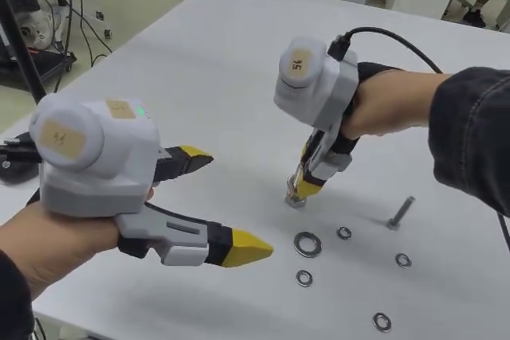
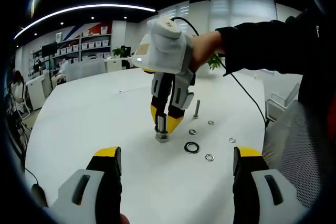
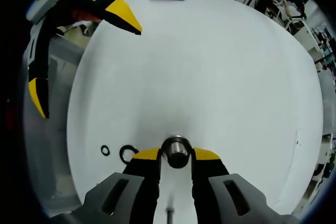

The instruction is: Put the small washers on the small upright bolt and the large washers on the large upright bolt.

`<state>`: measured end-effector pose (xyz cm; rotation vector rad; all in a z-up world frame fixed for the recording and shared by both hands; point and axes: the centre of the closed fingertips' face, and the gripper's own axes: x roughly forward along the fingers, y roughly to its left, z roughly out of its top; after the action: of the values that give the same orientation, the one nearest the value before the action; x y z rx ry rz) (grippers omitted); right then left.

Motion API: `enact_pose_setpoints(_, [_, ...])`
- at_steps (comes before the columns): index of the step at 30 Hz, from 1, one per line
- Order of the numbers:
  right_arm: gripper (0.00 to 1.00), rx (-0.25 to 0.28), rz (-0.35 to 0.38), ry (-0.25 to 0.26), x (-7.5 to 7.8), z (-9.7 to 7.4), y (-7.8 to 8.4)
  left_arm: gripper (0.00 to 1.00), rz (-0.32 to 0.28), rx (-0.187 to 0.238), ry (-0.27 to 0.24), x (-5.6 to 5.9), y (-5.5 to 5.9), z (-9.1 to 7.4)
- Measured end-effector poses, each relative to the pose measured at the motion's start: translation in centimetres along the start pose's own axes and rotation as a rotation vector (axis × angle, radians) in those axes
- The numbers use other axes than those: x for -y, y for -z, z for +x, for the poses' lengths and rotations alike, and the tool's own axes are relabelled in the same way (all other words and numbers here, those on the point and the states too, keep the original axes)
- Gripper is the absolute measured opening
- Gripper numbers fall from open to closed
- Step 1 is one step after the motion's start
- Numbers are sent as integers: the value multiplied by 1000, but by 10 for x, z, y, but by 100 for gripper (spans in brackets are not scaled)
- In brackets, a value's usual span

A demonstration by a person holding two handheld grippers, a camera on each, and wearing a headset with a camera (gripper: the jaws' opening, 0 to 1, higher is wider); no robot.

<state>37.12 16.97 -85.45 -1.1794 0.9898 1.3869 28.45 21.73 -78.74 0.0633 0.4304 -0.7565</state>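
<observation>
On the desk, toward its near edge: large bolt standing on its head, shank pinched between the jaws of the right gripper. No washer seen on it. The small bolt stands free further toward the right edge, also bare. My read is that nothing is threaded yet and the whole job is left.

Loose between the bolts and the near edge: one large washer and four small washers. The left gripper hovers toward the left edge, jaws spread wide, holding nothing.

Hard to tell: the jaws cover the large bolt's shank, so a washer low on it can't be ruled out. A sleeve cuts off the desk's right side, where more large washers may lie.
</observation>
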Motion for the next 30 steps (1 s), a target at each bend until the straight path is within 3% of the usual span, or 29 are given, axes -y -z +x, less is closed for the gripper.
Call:
enact_pose_setpoints(11, [22,-5,2,-2,3,15,1,88,-3,0,-1,0,1,1])
enact_pose_setpoints(30, [25,7,-10,-1,0,11,4,88,-2,-3,-2,1,2,0])
